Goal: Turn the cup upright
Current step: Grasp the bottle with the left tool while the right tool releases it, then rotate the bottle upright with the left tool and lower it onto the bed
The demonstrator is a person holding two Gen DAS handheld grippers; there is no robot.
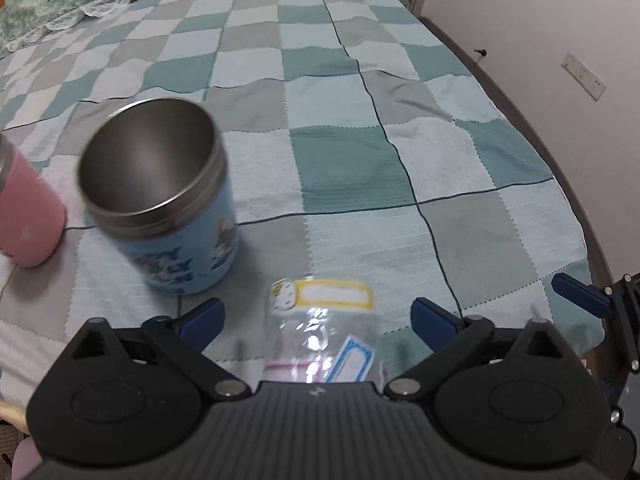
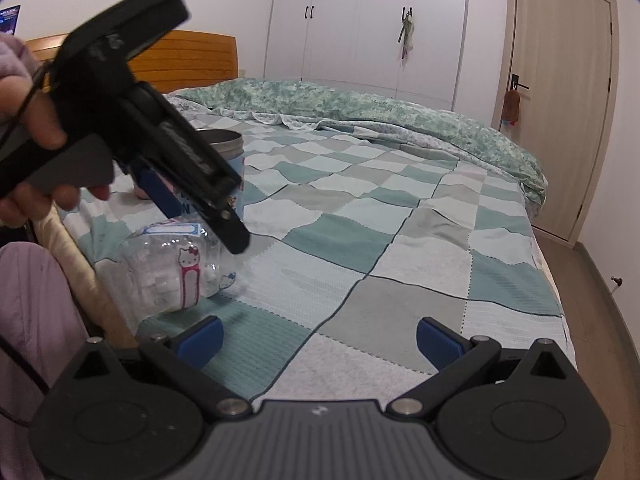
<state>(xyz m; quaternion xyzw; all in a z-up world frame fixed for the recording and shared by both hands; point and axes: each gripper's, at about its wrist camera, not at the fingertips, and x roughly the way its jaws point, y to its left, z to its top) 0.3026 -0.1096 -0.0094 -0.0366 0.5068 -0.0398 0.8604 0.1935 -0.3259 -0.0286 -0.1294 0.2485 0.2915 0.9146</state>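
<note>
cup: we see the blue steel-lined cup with cartoon print [image 1: 172, 204] at left of centre in the left wrist view, mouth up, base on the checked teal-and-grey quilt [image 1: 360, 160]; blur leaves its tilt unclear.
task: we judge the flip nearly or fully done, since the steel rim faces up.
left gripper [image 1: 316, 316]: released, blue pads wide apart, gripping nothing; we see it just below-right of the cup, apart from it, likely to leave the cup free.
right gripper [image 2: 318, 340]: also spread and empty, low in its own view over bare quilt, well apart from the cup, so we think it is idle.
neighbours: pink tumbler [image 1: 24, 216] at the left edge beside the cup; clear plastic jar with stickers [image 1: 320, 332] lying between our left pads.
</note>
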